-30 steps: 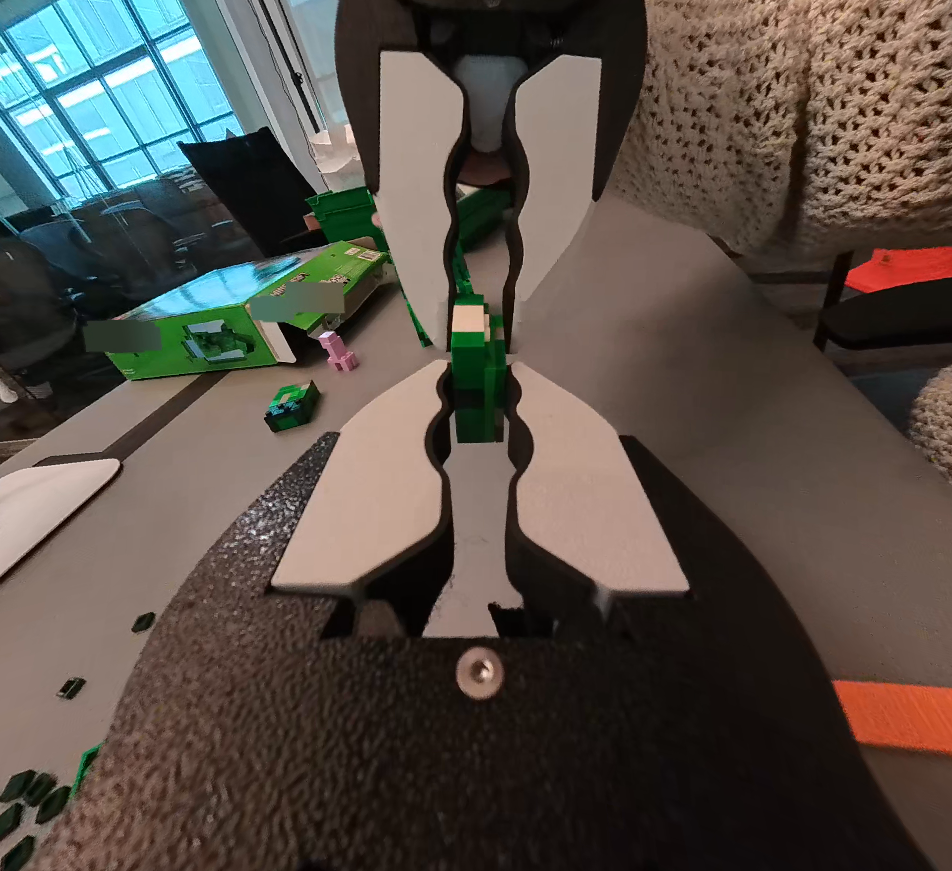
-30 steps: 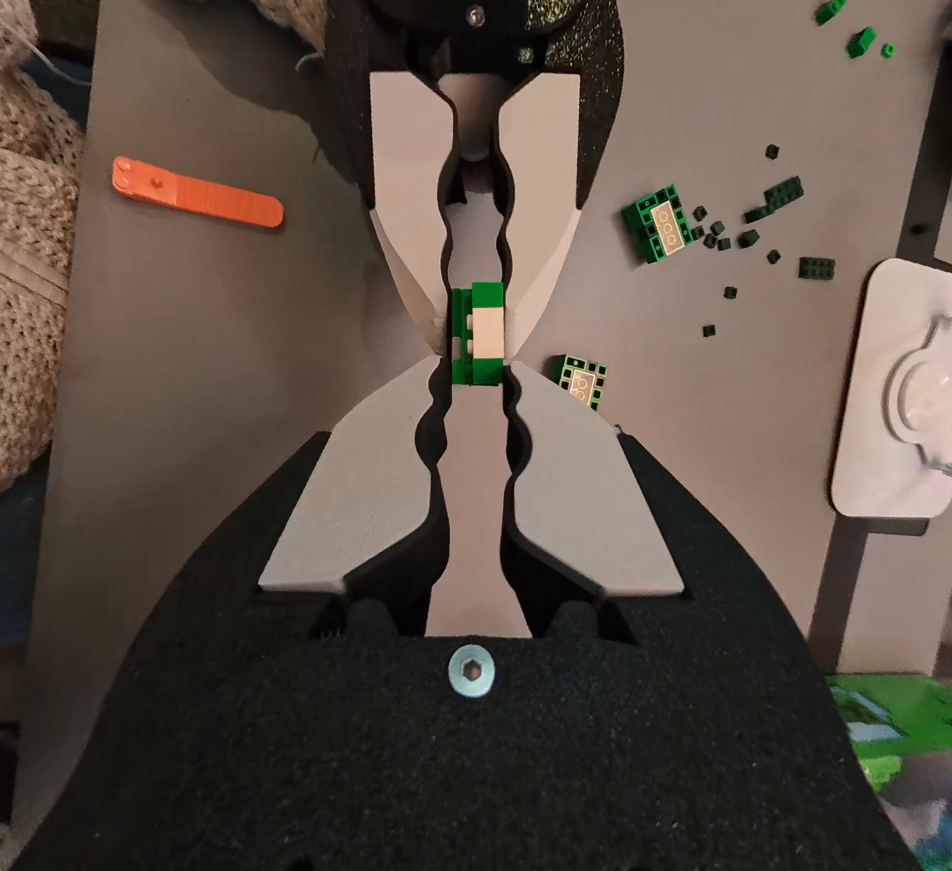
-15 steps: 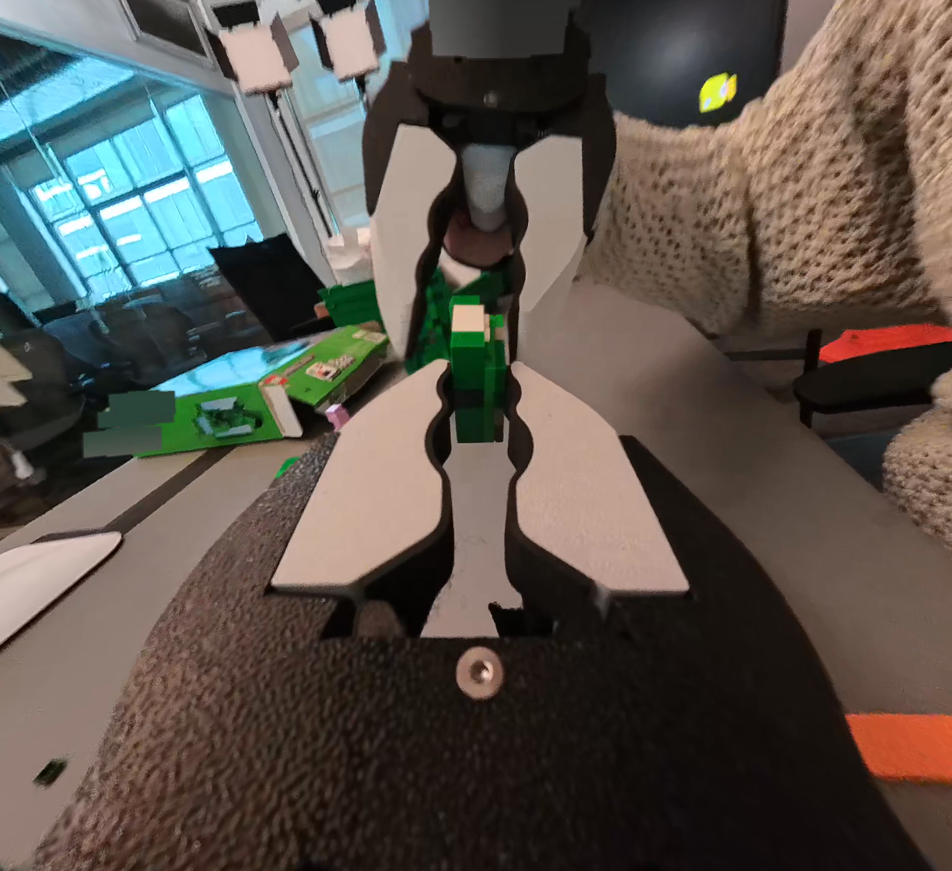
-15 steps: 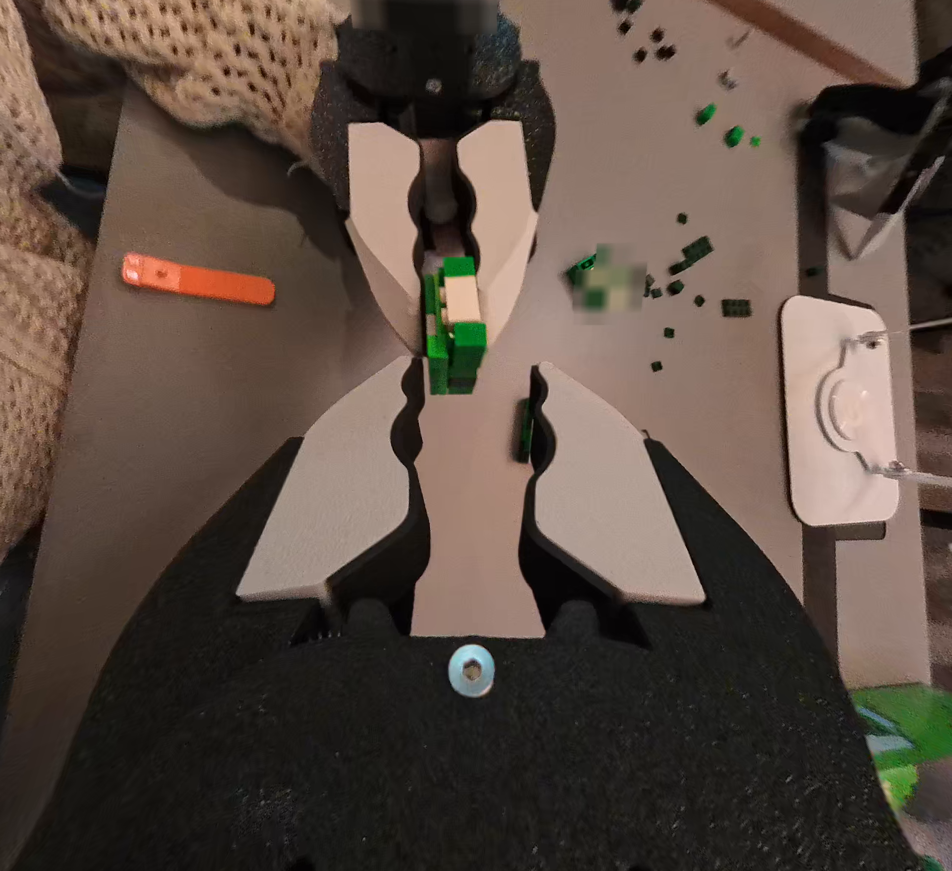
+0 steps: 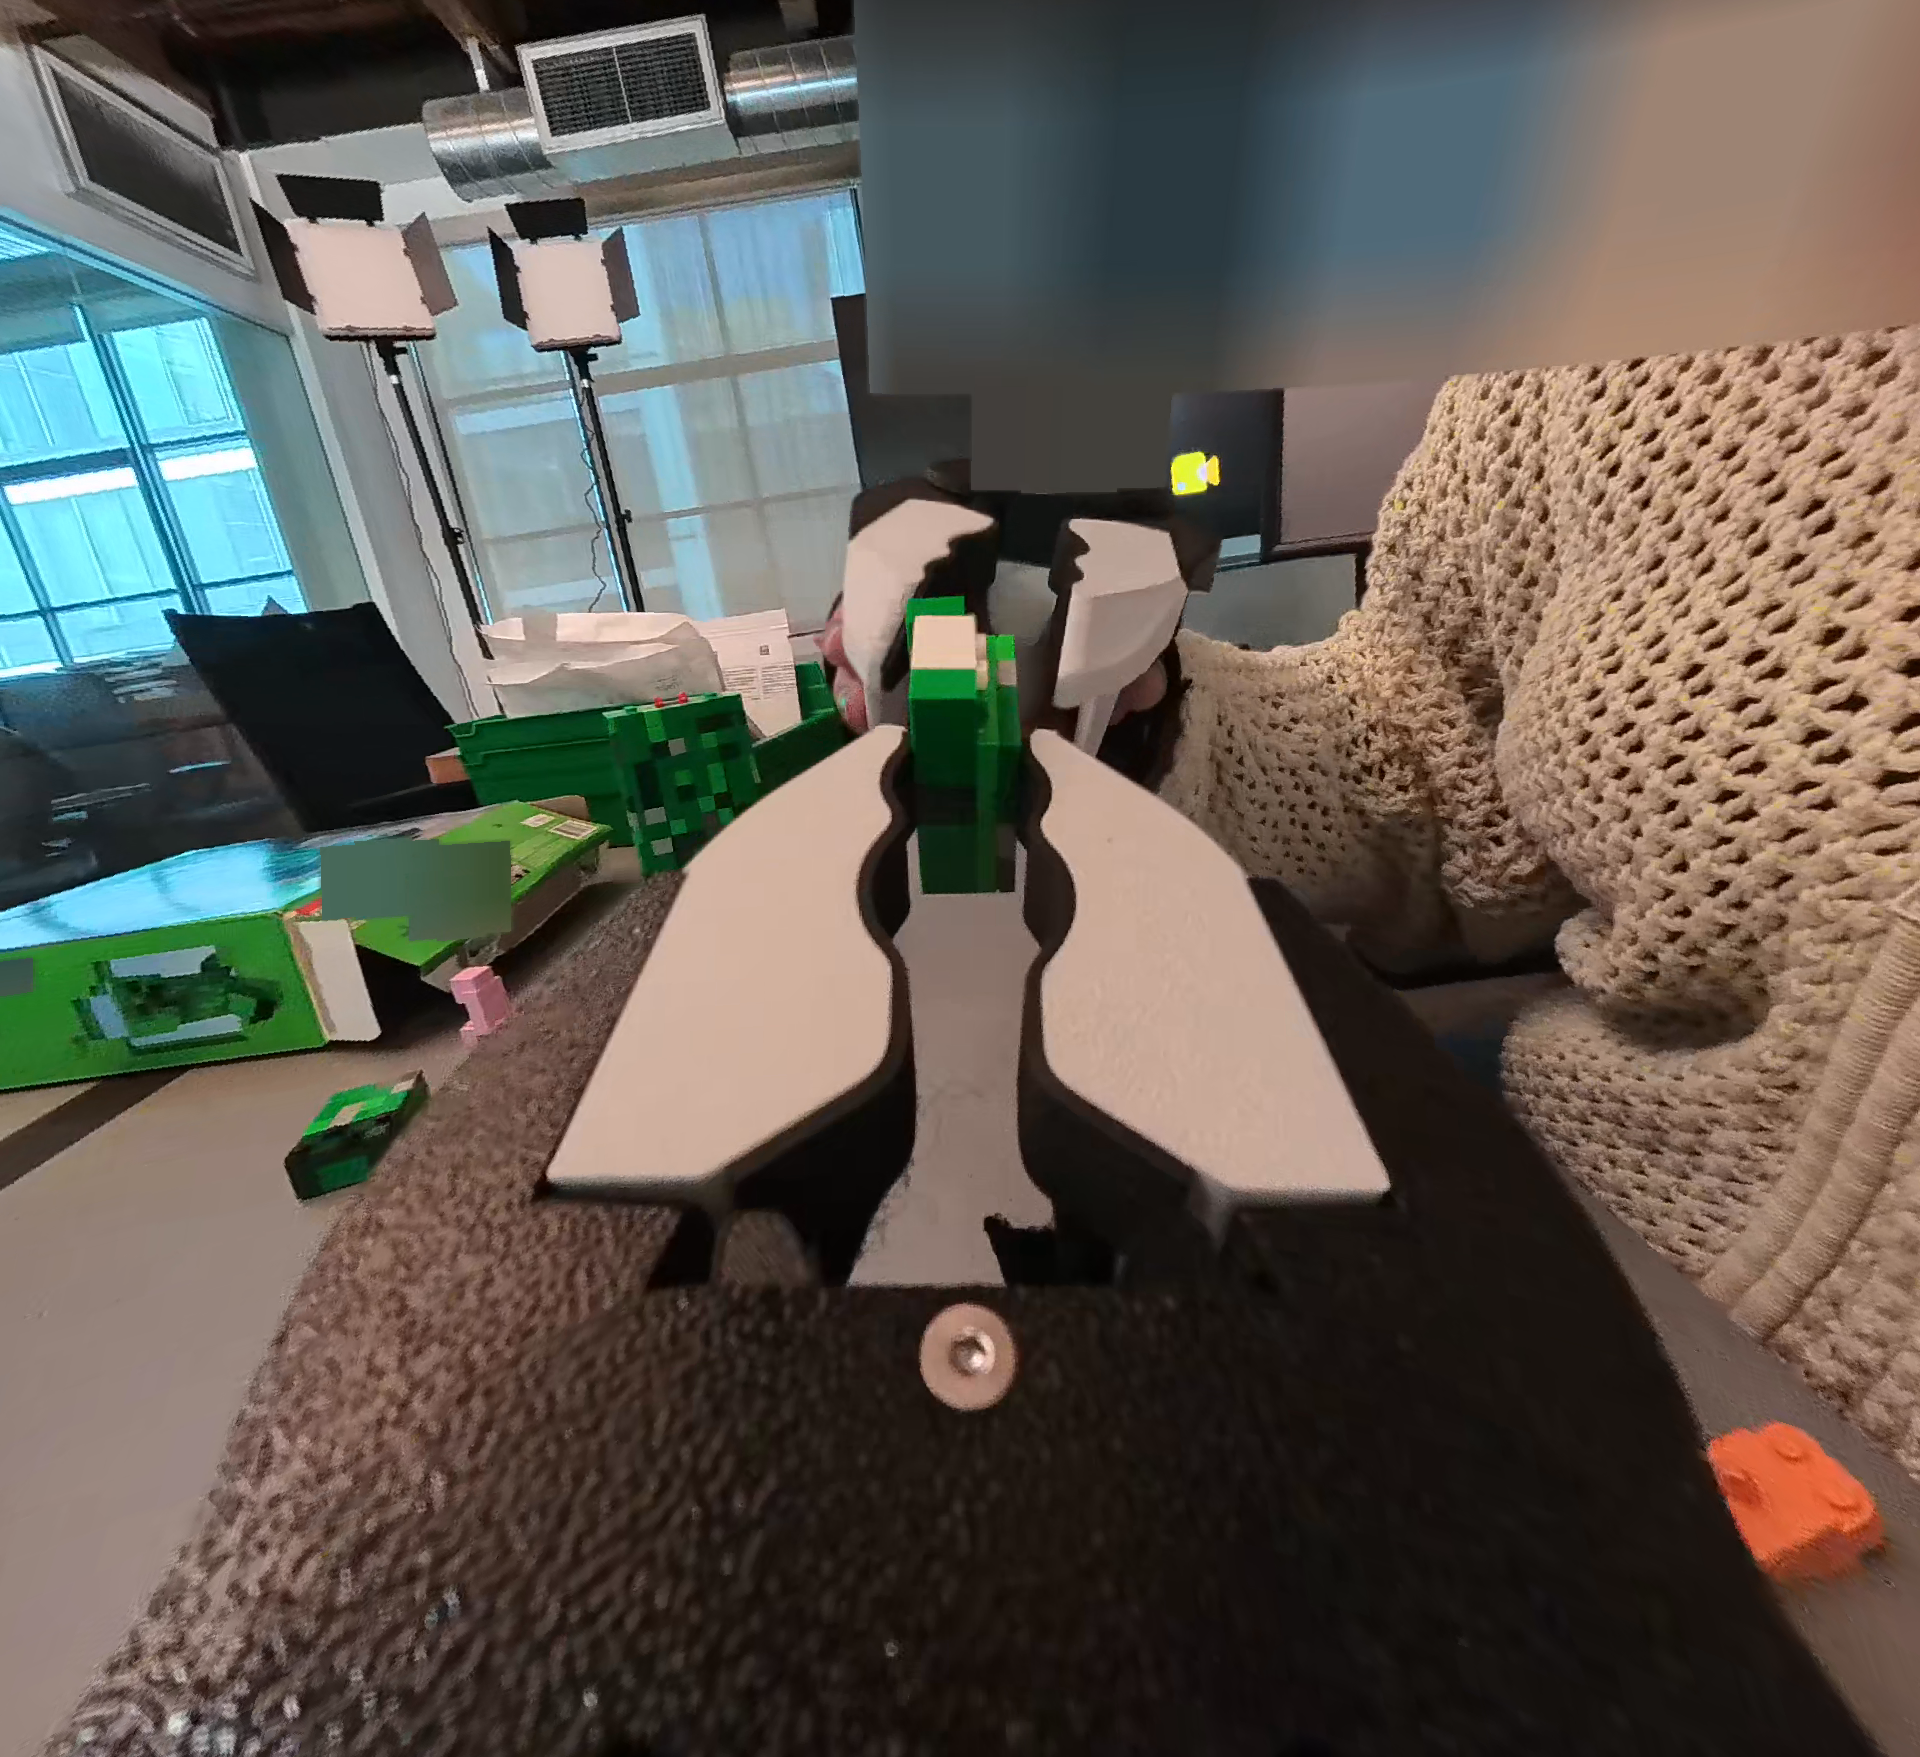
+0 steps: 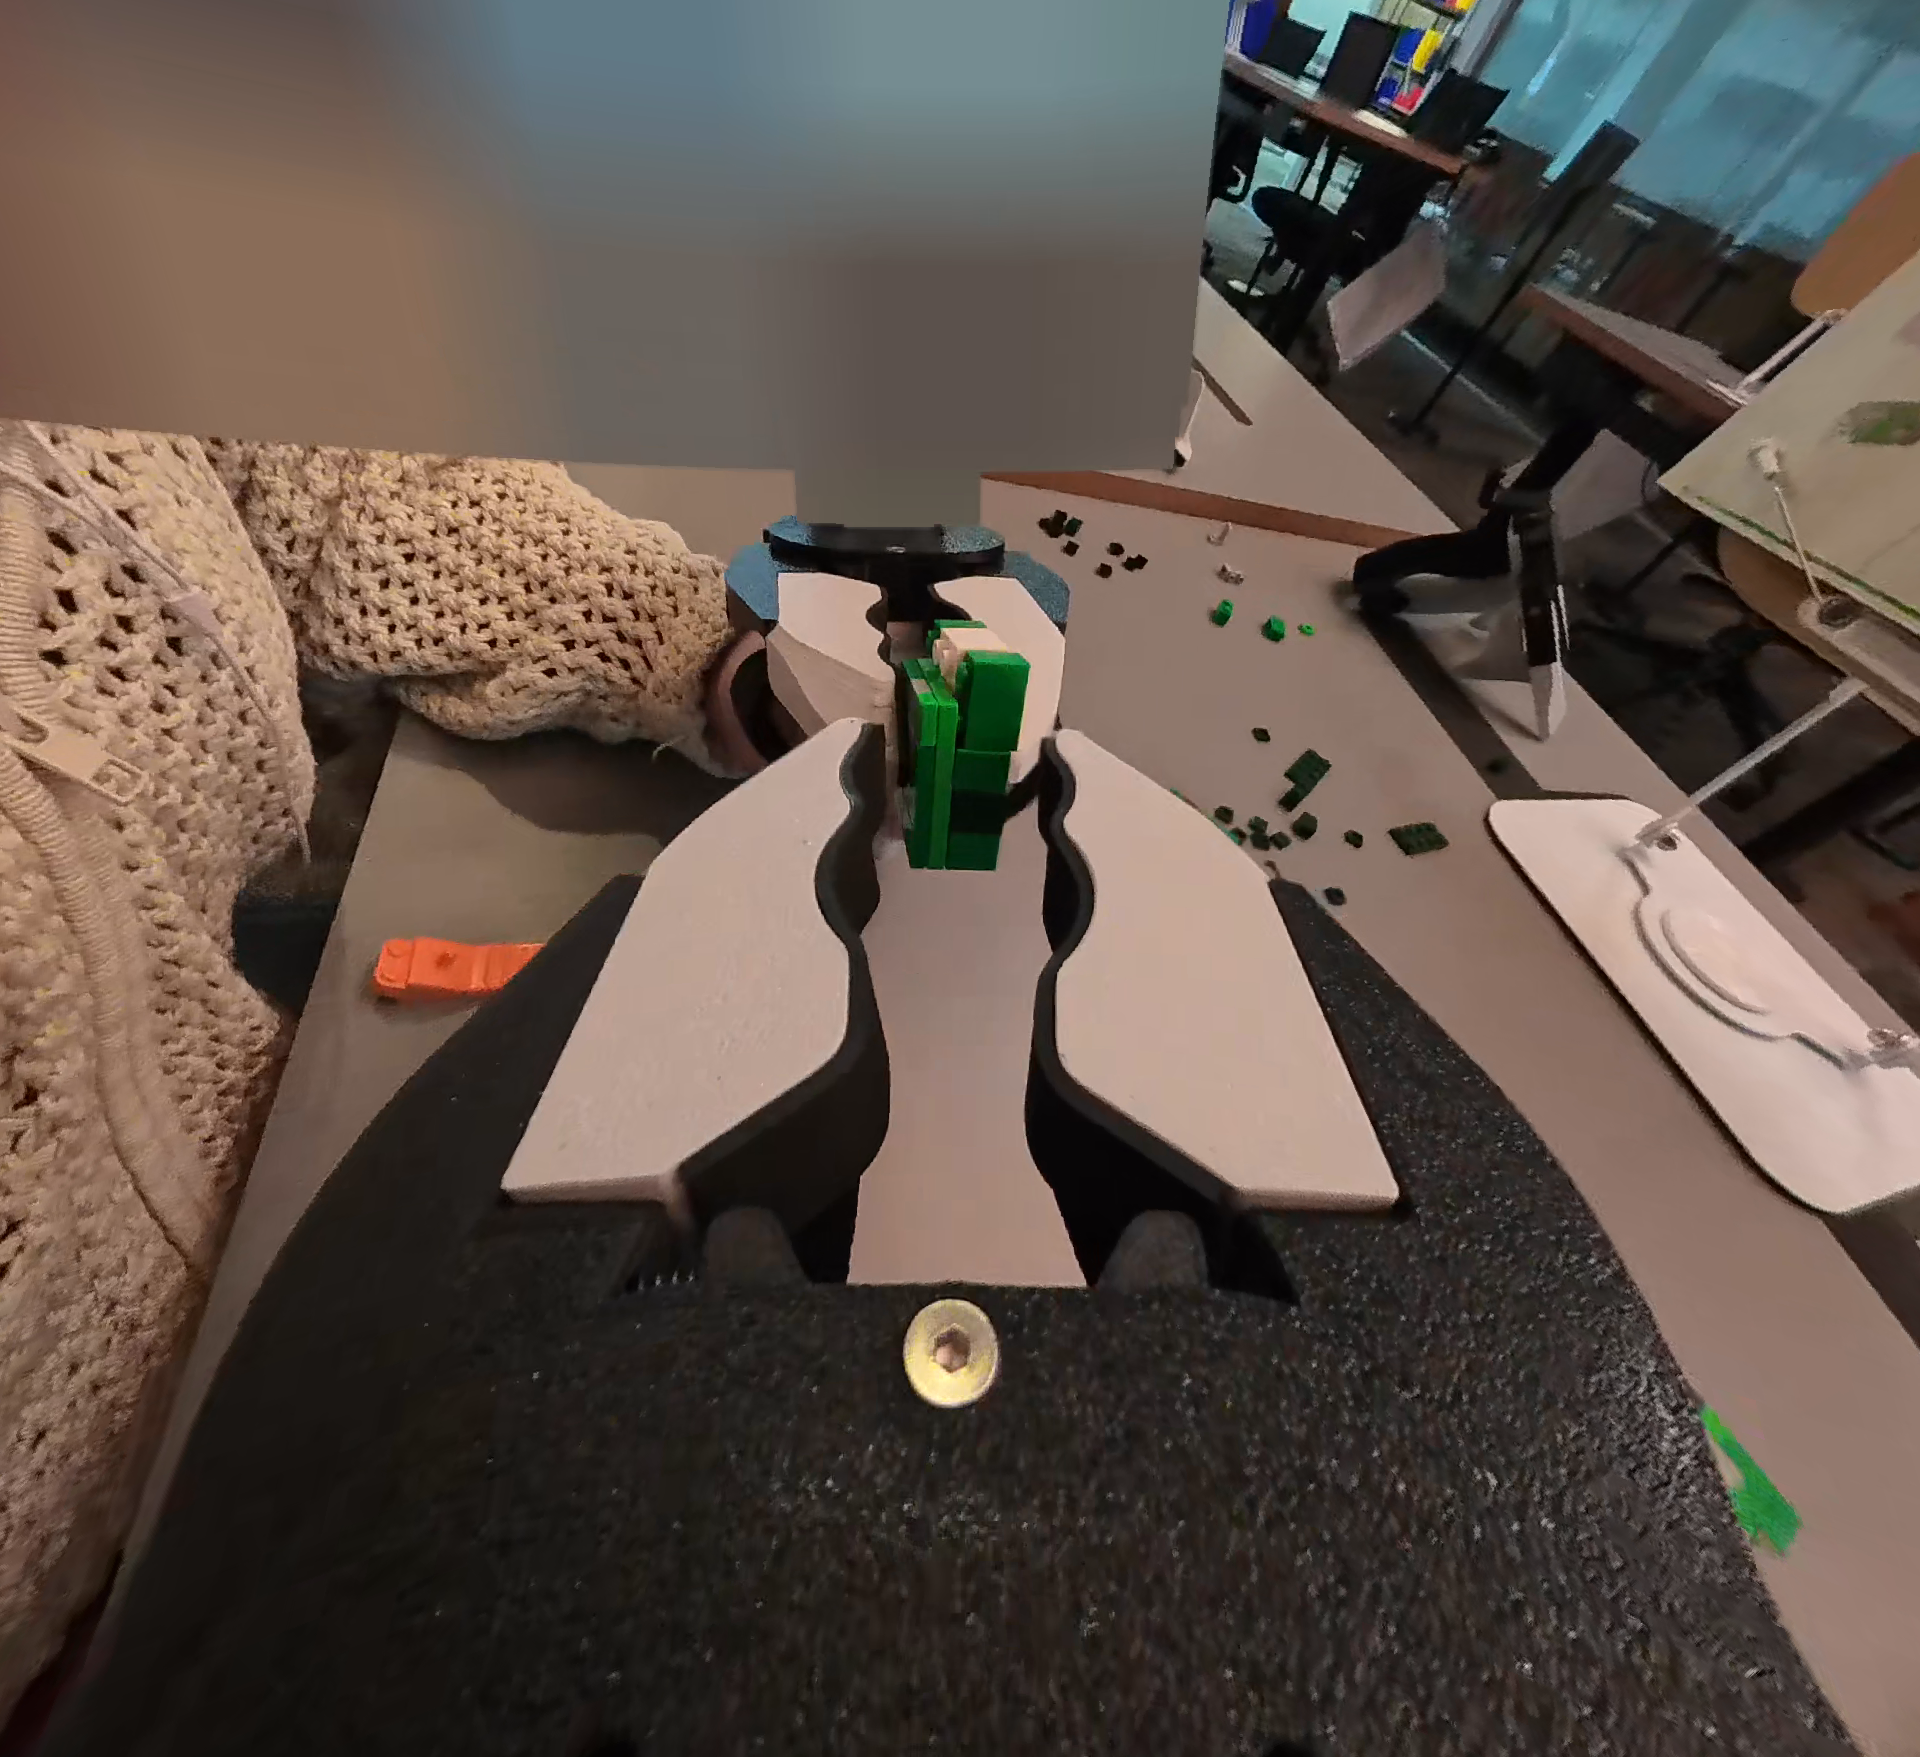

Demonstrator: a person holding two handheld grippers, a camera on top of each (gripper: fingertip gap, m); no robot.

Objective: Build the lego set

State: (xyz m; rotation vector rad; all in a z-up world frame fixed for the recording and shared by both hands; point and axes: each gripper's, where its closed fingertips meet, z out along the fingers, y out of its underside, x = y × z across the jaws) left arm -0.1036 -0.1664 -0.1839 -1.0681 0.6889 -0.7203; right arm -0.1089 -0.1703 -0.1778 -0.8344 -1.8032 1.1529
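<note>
Between two claws: a small green lego stack, held up off the surface.

Up close, the left claw (image 5: 961, 762) pinches the green lego stack (image 5: 958, 772); the right claw (image 6: 951, 751) gapes wide beside it, gripping nothing. Farther off, loose bricks (image 6: 1299, 788) wait unused, and a bigger green model (image 5: 686, 772) stands built. Box (image 5: 187, 980) writing is blurred.

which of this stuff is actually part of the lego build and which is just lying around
In the job:
- green brick assembly, clamped in the left hand-held gripper
- right hand-held gripper, open
- loose green pieces
- creeper block model

Lying about:
- orange brick separator
- green set box
- pink figure
</note>
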